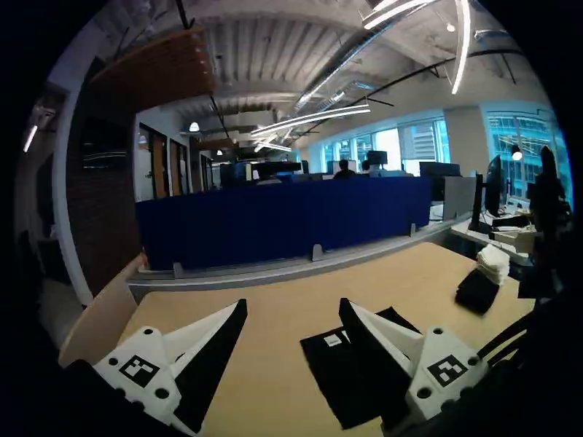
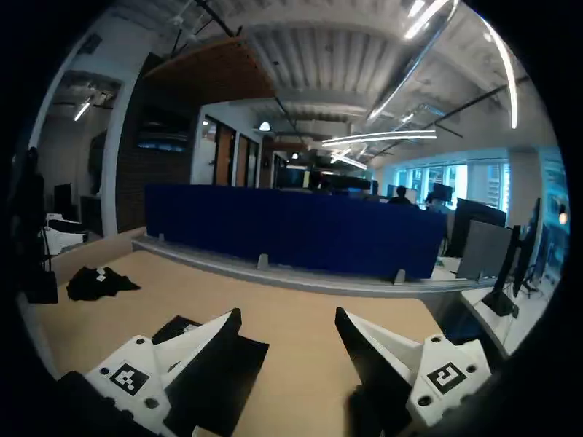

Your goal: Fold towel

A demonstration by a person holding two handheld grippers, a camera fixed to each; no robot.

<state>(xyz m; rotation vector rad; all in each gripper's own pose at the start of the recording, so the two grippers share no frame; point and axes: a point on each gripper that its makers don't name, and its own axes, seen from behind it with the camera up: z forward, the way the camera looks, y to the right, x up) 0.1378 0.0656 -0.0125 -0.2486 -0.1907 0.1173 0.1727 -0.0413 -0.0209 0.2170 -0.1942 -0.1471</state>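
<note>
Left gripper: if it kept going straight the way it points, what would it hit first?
The left gripper would probably cross bare light wooden table and meet the dark blue partition panel first, passing beside the flat black towel. Depth is unclear.

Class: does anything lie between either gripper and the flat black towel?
Nothing visible does. The black towel lies flat just beneath the left gripper and right gripper; the folded stack and crumpled cloth sit well aside.
</note>
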